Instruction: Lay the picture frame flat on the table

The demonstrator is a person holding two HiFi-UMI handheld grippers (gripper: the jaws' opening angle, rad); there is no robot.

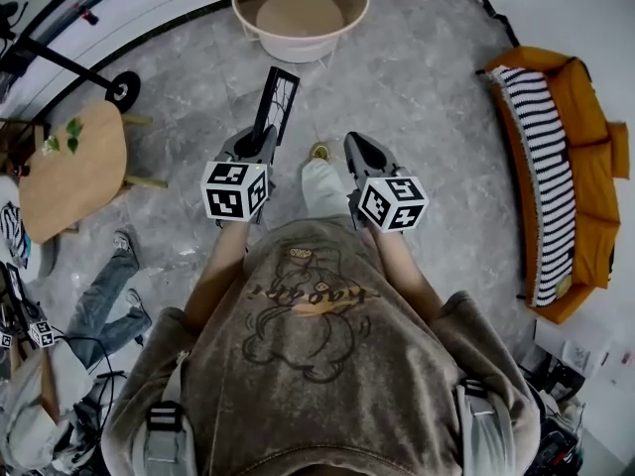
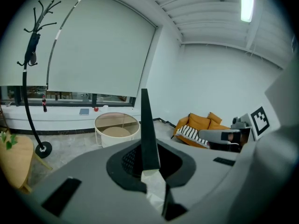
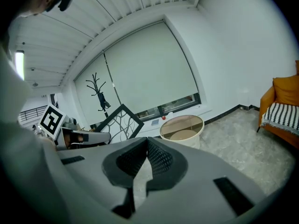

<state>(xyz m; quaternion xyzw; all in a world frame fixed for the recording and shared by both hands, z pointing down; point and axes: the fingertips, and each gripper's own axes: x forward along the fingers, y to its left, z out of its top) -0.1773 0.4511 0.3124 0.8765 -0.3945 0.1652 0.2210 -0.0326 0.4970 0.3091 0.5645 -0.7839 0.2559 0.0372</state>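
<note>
Head view shows us standing on the grey stone floor (image 1: 437, 87) with both grippers held out in front of our chest. Our left gripper (image 1: 264, 143) is pinching the picture frame (image 1: 277, 99), a thin black frame with a branch pattern inside. It stands up out of the jaws, carried in the air above the floor and short of the round counter (image 1: 300, 13) ahead of us.

In the left gripper view the frame (image 2: 147, 125) appears edge-on as a narrow dark bar, upright, with the jaws of the left gripper (image 2: 149, 164) pressed against its lower end.

Our right gripper (image 1: 359, 147) hangs just beside the left one. The right gripper view shows its jaws pressed together with nothing between them. The frame (image 3: 117, 122) shows to its left, tilted on a corner. An orange sofa (image 1: 585, 117) with a striped blanket (image 1: 541, 157) stands well off to our right.
</note>
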